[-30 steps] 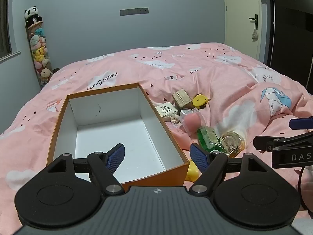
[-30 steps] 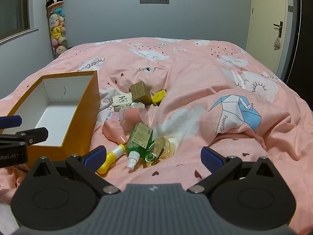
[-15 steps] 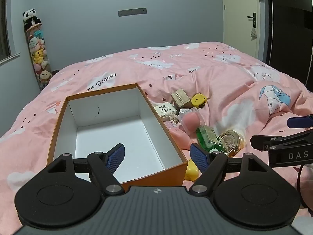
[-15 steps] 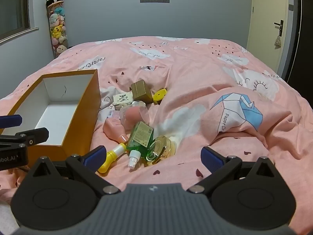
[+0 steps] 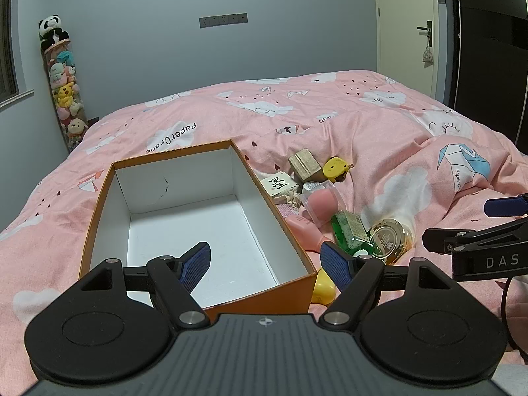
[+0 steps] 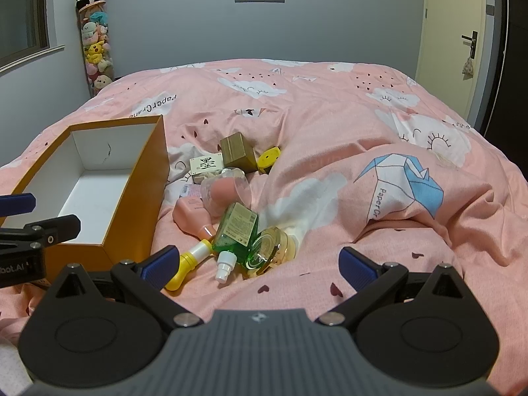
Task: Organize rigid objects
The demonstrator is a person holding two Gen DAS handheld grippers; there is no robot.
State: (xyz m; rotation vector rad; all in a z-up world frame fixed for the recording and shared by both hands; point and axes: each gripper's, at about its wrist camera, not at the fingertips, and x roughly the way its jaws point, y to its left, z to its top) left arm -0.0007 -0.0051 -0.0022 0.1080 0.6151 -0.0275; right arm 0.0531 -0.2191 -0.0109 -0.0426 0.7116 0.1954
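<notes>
Meanwhile, my left fingers [image 5: 204, 260] hung spread and empty over the orange box [image 5: 297, 254]; my right fingers [image 6: 161, 260] gaped, empty, before the green bottle [image 6: 236, 231] lying on the bed [image 6: 330, 115].

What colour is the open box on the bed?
The box is orange outside and white inside, clearest in the right wrist view.

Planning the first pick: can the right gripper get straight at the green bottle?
Probably yes. The right gripper is open, and the green bottle lies atop the pile just ahead, nothing covering it, though a gold-lidded jar touches it.
</notes>
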